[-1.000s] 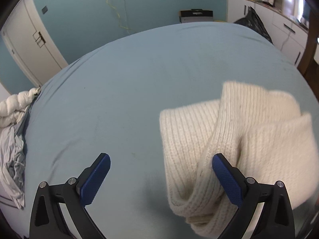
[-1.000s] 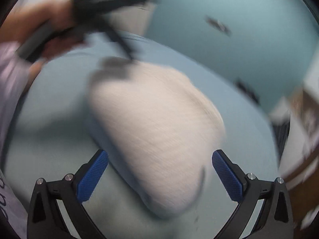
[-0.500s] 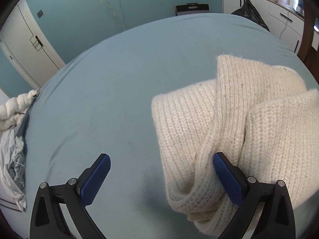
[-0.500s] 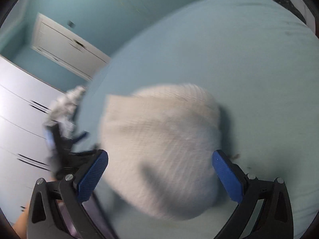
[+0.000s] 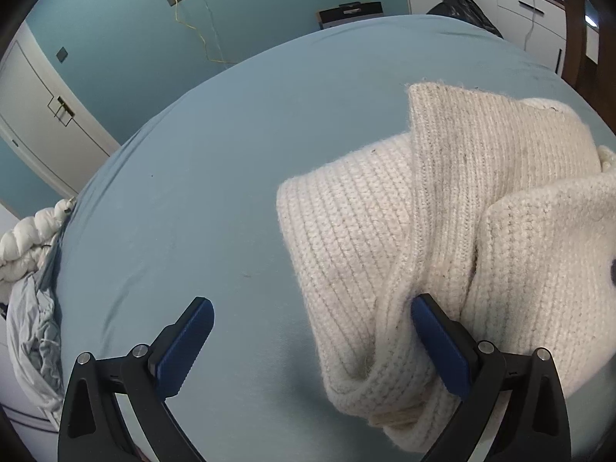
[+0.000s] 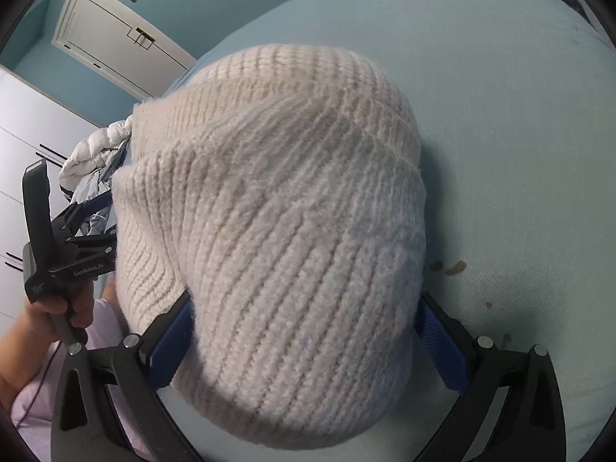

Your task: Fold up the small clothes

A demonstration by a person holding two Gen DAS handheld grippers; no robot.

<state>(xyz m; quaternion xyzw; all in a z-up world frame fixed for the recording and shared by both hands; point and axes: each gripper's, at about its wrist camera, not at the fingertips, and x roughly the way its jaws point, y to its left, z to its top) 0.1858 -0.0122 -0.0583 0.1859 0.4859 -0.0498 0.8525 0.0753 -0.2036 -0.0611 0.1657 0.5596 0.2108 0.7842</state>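
On the light blue bedsheet (image 5: pixel 238 161), a cream ribbed-knit folded sweater (image 5: pixel 442 231) is seen lying in a thick, layered bundle, one knit band crossed diagonally over the other folds. Seen from the right wrist view, the bundle (image 6: pixel 277 231) is rounded and stacked in at least two layers, filling most of the frame. The left gripper (image 5: pixel 312 331) is held low over the sheet, jaws spread wide; its right blue pad (image 5: pixel 439 346) is laid against the sweater's near edge, its left pad (image 5: pixel 184 342) over bare sheet, nothing clamped. The right gripper (image 6: pixel 304 342) is positioned over the sweater's near end, jaws wide apart with the bundle between the blue pads (image 6: pixel 169 346); whether the pads are pressed into the knit cannot be told. The left gripper's black body (image 6: pixel 57 246) is seen held in a hand (image 6: pixel 50 319) beside the sweater. Small brown spots (image 6: pixel 450 267) are noted on the sheet. A crumpled white-and-grey duvet (image 5: pixel 27 288) is seen at the bed's edge.
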